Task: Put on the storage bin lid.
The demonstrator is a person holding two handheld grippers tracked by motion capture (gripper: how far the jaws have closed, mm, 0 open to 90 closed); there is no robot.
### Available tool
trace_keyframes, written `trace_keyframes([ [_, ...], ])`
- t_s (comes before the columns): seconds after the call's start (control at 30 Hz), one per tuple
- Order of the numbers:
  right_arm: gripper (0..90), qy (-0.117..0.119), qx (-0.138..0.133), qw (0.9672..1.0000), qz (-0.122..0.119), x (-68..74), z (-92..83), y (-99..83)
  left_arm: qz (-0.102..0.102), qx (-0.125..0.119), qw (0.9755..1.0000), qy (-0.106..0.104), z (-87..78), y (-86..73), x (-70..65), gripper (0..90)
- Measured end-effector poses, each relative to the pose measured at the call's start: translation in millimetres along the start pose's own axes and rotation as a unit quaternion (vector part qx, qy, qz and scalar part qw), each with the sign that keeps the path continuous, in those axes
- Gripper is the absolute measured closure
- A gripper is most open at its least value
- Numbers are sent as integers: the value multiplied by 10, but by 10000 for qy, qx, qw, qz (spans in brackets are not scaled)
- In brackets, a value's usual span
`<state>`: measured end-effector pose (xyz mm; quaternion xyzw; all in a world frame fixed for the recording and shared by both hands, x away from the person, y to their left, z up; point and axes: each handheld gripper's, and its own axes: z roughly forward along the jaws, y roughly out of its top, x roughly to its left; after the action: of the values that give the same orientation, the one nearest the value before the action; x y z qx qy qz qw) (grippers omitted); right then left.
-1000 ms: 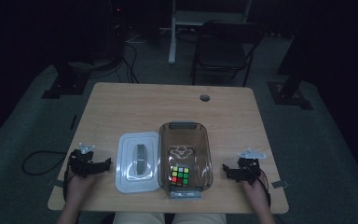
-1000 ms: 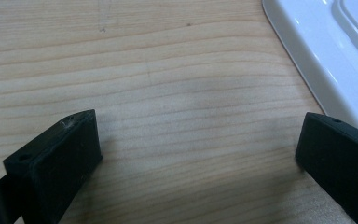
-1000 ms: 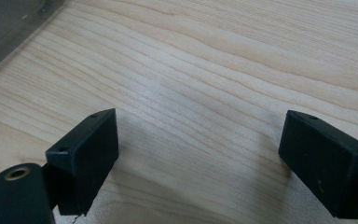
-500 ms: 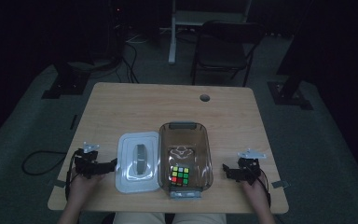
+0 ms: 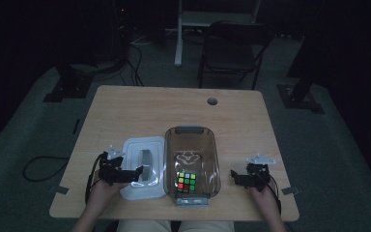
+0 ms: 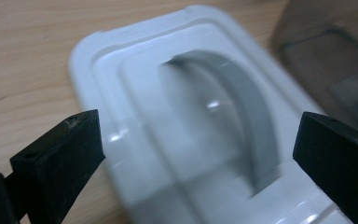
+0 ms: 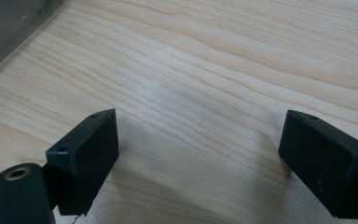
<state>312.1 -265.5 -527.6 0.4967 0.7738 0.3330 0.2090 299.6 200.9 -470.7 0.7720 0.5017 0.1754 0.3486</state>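
A white lid (image 5: 143, 166) with a grey arched handle (image 5: 146, 159) lies flat on the wooden table (image 5: 174, 111), left of a clear brown bin (image 5: 192, 137). Inside the bin sits a colourful puzzle cube (image 5: 186, 181). My left gripper (image 5: 134, 173) is open at the lid's left edge, its jaws reaching over the lid. In the left gripper view the lid (image 6: 135, 121) and its handle (image 6: 247, 107) lie between and beyond the wide-apart jaws. My right gripper (image 5: 234, 175) is open over bare wood to the right of the bin; bare table (image 7: 200, 93) shows between its jaws.
A round cable hole (image 5: 212, 101) sits near the table's far edge. A dark chair (image 5: 234, 48) and stand bases rest on the floor beyond the table. The bin's corner (image 7: 9, 23) shows at the upper left of the right gripper view.
My left gripper has moved right, from beside the lid to over its left edge. The right gripper has stayed in place.
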Motion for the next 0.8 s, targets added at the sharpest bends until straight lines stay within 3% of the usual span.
trace_keyframes([
  [0.33, 117, 0, 2, 10000, 0, 0, 0, 0, 258, 102, 9996, -64, 242, 53, -189, 24],
  [0.47, 117, -2, 4, 10000, -5, 0, 0, 0, 315, 124, 9994, -67, 330, 58, -247, 62],
  [0.53, 117, -2, 5, 10000, -4, 0, 0, 0, 303, 127, 9994, -52, 366, 58, -263, 138],
  [0.73, 117, -35, -3, 10000, 27, 11, -7, -6, 280, 235, 9993, 92, 460, 54, -269, 237],
  [0.8, 117, -5, -5, 10000, 15, 21, -12, -8, 239, 264, 9994, 39, 467, 48, -244, 323],
])
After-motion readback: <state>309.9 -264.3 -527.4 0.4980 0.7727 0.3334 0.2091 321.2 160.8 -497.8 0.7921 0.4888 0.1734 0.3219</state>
